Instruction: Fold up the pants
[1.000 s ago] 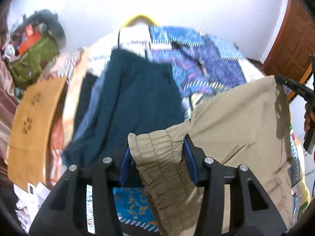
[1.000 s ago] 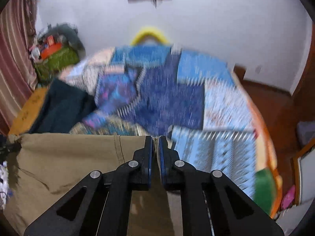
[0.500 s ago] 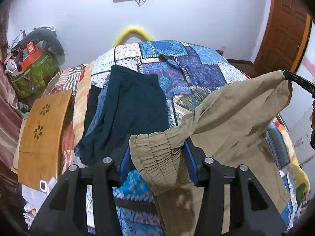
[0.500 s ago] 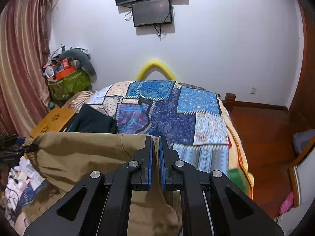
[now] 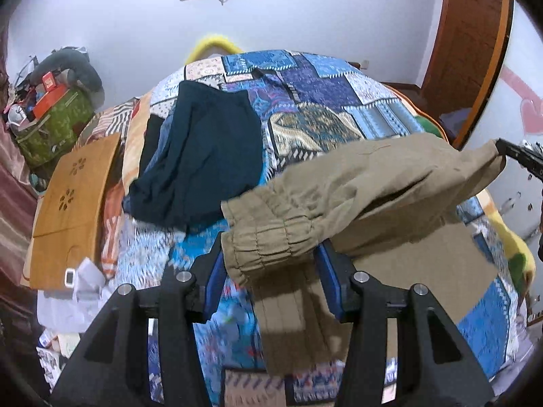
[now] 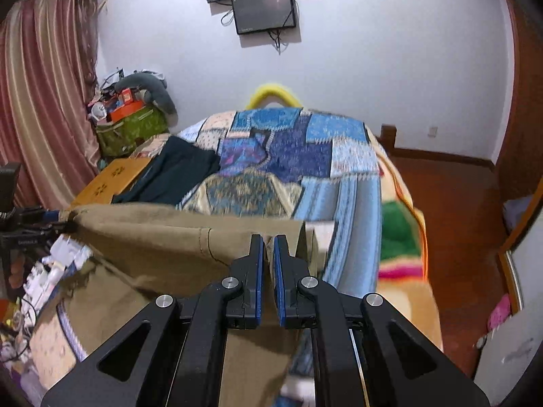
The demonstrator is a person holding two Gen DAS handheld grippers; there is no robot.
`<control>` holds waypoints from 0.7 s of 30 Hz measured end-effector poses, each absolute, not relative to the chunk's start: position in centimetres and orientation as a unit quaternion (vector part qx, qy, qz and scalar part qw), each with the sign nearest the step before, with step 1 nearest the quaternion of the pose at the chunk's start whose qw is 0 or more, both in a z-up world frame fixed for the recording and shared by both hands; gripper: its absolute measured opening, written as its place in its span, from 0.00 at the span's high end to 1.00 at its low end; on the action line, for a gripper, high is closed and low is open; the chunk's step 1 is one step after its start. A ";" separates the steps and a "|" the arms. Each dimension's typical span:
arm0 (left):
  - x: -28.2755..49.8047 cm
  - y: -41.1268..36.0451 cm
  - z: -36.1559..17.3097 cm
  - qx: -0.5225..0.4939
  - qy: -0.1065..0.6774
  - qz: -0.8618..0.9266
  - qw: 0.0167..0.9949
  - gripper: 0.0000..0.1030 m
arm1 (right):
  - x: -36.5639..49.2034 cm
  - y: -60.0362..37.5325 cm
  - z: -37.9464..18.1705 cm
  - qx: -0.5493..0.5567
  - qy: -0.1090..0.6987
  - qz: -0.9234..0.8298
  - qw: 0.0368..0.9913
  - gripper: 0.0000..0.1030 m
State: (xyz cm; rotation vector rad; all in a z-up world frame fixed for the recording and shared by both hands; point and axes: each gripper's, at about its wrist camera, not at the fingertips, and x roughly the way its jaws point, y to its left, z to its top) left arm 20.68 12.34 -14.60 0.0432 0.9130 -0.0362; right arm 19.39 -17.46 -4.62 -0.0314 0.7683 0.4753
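Both grippers, left (image 5: pixel 271 271) and right (image 6: pixel 268 264), pinch the pants (image 5: pixel 356 196) stretched mid-frame above the bed (image 5: pixel 339 101); lowering flat likely comes next

My left gripper (image 5: pixel 269 271) clamps the gathered waistband end of the pants (image 5: pixel 356 196) and my right gripper (image 6: pixel 268 251) pinches their other end, so they hang stretched above the bed (image 5: pixel 339 101). On the bed, left of the pants, lies another garment (image 5: pixel 203 152); a board (image 5: pixel 74 196) lies further left.
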 end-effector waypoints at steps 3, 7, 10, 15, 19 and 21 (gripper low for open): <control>19.1 12.2 -15.6 0.019 0.449 -0.017 0.893 0.52 | 17.7 -17.9 -6.0 -0.014 0.387 0.228 0.893 0.94; 17.4 12.0 -16.9 0.018 0.462 -0.016 0.887 0.52 | 15.4 -18.4 -8.0 -0.005 0.406 0.225 0.885 0.94; 16.3 11.5 -17.9 0.024 0.468 -0.014 0.883 0.52 | 14.3 -18.7 -9.4 0.004 0.418 0.222 0.881 0.94; 14.8 11.3 -18.8 0.020 0.472 -0.009 0.881 0.52 | 12.5 -19.2 -11.8 0.019 0.441 0.212 0.872 0.94; 13.9 11.7 -18.8 0.009 0.473 -0.001 0.881 0.51 | 11.1 -19.3 -12.8 0.019 0.456 0.209 0.865 0.88; 13.5 11.6 -18.7 0.015 0.472 0.006 0.881 0.51 | 10.5 -19.2 -12.8 0.011 0.460 0.207 0.864 0.87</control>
